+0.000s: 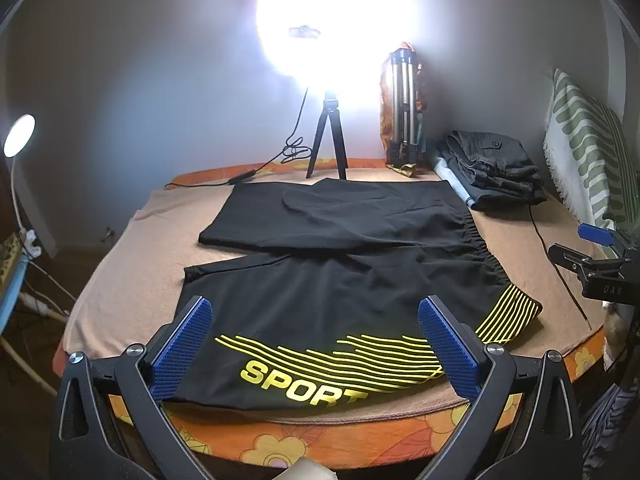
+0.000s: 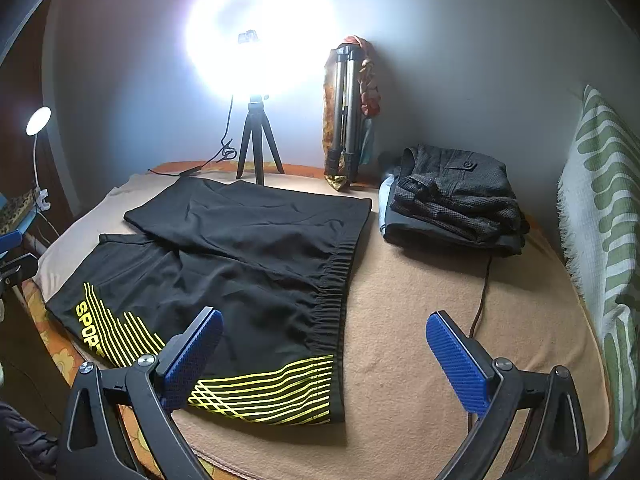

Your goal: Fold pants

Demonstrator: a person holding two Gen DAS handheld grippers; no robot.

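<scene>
Black shorts (image 1: 340,280) (image 2: 240,264) with yellow stripes and the word SPORT lie flat on a tan blanket (image 1: 132,280) (image 2: 420,340), both legs spread toward the left and the elastic waistband (image 2: 336,292) toward the right. My left gripper (image 1: 316,344) hovers open over the near leg hem, its blue pads on either side of the SPORT print. My right gripper (image 2: 324,352) stands open near the waistband's front corner, left pad over the striped fabric, right pad over bare blanket. The right gripper (image 1: 592,256) also shows at the right edge of the left wrist view.
A ring light on a small black tripod (image 1: 328,140) (image 2: 258,148) glares at the back. A folded metal tripod (image 1: 402,108) leans on the wall. A pile of dark folded clothes (image 2: 456,200) sits back right, a cable (image 2: 482,292) trailing from it. A striped cushion (image 2: 608,216) lines the right side.
</scene>
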